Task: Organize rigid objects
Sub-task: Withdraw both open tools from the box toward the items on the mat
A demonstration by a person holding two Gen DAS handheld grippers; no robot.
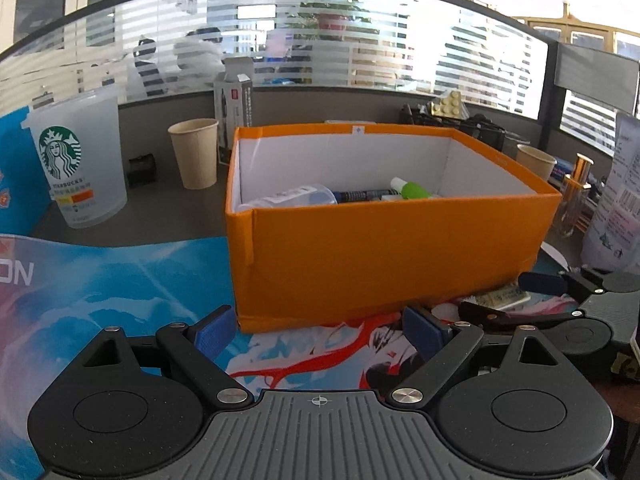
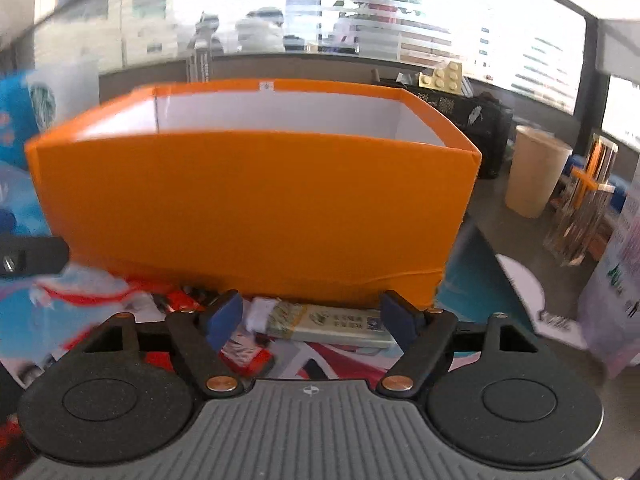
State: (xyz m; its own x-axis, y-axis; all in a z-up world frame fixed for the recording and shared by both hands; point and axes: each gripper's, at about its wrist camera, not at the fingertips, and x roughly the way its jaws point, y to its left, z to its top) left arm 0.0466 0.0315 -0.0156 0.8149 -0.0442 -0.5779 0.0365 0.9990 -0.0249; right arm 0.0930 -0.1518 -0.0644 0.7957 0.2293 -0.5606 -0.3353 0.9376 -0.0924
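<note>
With both grippers' jaws open and empty, we poise our right gripper (image 2: 310,320) around the flat green packet (image 2: 328,322) before the orange box (image 2: 256,200), ready to close and lift.

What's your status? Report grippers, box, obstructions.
Left gripper open, empty. Right gripper open, flat packet between its fingers, not gripped. Orange box holds a few items. Nothing in the way.

We are in an office. Behind the bench (image 1: 172,208) we see a glass partition (image 1: 360,40) with frosted stripes, and people (image 1: 200,56) seated beyond it. Around us stand paper cups (image 1: 195,152), a Starbucks tumbler (image 1: 80,160), a pen box (image 1: 234,108) and a grey cubicle divider (image 1: 596,68).
</note>
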